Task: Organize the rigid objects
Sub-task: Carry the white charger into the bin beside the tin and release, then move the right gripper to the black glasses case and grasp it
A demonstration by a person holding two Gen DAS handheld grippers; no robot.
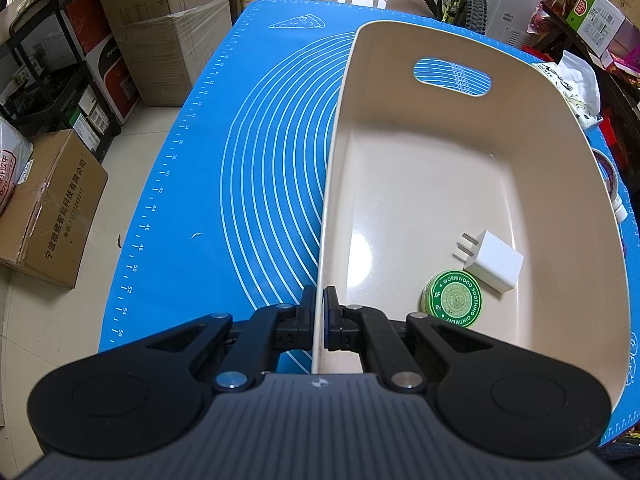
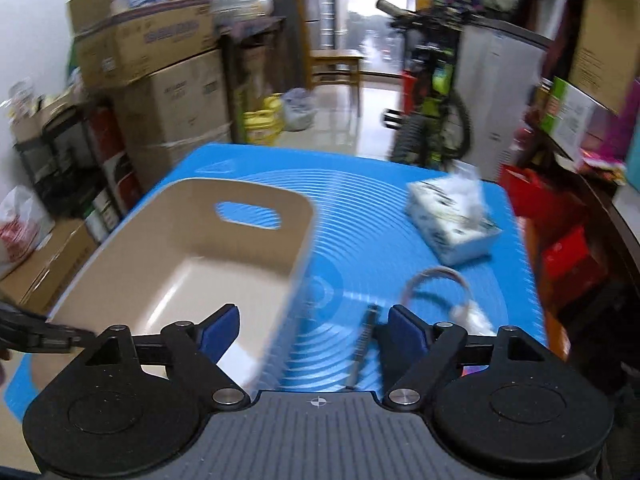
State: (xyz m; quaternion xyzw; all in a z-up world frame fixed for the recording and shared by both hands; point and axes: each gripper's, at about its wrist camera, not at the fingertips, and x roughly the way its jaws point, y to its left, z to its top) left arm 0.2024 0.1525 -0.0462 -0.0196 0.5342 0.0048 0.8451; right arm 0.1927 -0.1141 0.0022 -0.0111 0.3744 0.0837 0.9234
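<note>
A: What carries everything here?

B: A blue silicone baking mat printed with white rings and a ruler scale, spread over the table. The biggest thing on it is a beige plastic bin with a slotted handle, lying along the mat's right half in the left wrist view, with its handle end toward the far edge.

A: And beyond the bin?

B: A white tissue box with green print sits near the mat's far right corner, well apart from the bin. Nearer, toward the right edge, lies a coiled white cable, though the picture is blurred there. A thin dark pen-like stick lies on the mat just in front of the right gripper; I cannot tell what it is.

A: What is inside the bin?

B: At its near end, a round green ointment tin and a white square plug-in charger, touching or almost so.

A: The grippers?

B: The left gripper is clenched on the bin's left wall, one pad on each side of the rim. The right gripper is released, its blue pads spread wide with nothing between them, above the bin's right wall and the mat.
</note>
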